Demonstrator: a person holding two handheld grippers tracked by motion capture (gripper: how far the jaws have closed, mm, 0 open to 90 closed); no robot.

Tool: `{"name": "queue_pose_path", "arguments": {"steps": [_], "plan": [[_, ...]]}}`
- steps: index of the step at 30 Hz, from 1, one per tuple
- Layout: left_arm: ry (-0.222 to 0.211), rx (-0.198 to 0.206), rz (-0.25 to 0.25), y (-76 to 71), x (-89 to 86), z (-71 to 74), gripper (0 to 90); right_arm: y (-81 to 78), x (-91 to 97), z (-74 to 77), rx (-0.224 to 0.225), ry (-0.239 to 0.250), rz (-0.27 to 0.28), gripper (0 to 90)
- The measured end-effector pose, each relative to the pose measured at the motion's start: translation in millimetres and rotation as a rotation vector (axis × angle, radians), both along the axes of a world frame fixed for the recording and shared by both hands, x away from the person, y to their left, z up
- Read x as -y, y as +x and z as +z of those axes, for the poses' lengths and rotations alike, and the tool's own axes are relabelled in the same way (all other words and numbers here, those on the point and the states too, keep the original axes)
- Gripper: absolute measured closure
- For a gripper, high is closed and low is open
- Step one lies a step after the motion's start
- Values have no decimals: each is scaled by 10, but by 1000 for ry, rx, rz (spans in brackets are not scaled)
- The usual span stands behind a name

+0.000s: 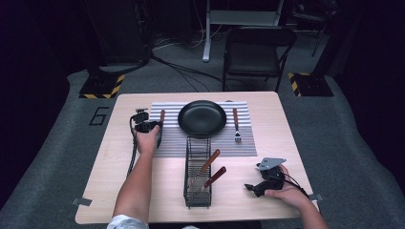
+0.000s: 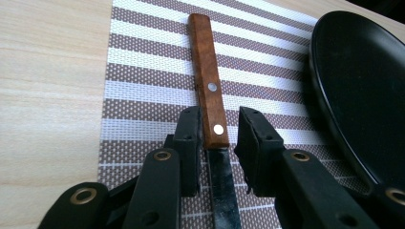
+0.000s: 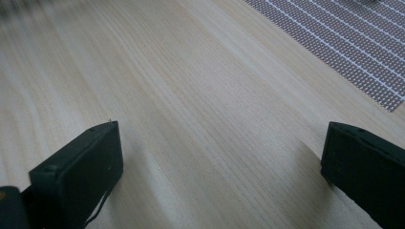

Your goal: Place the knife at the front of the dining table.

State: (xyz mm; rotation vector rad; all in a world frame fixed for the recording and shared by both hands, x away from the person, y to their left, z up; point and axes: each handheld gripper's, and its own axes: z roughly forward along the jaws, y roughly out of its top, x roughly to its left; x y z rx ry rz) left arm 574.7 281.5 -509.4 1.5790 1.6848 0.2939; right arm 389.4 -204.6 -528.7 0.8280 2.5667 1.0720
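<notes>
Left tongs (image 2: 215,136) sit slightly apart around one knife (image 2: 208,83) on the mat (image 2: 143,71); right tongs (image 3: 222,171) wide apart over bare bench (image 3: 191,95). Two knives in the rack (image 1: 197,176), one fork (image 1: 236,125), one plate (image 1: 202,118).

One plate (image 1: 202,118), one fork (image 1: 236,125), three knives (image 1: 162,117), one rack (image 1: 197,200), one placemat (image 1: 248,143).
</notes>
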Motion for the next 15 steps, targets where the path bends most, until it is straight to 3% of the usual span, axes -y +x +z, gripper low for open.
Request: {"name": "queue_pose_path", "arguments": {"steps": [9,11,15], "plan": [[40,29,-33,-78,-28,165,660,0,0,0,1,0,0,0],[27,31,-37,-104,-14,208,647,0,1,1,0,-1,1,0],[49,50,-89,-165,21,312,617,0,0,1,0,-1,0,0]]}}
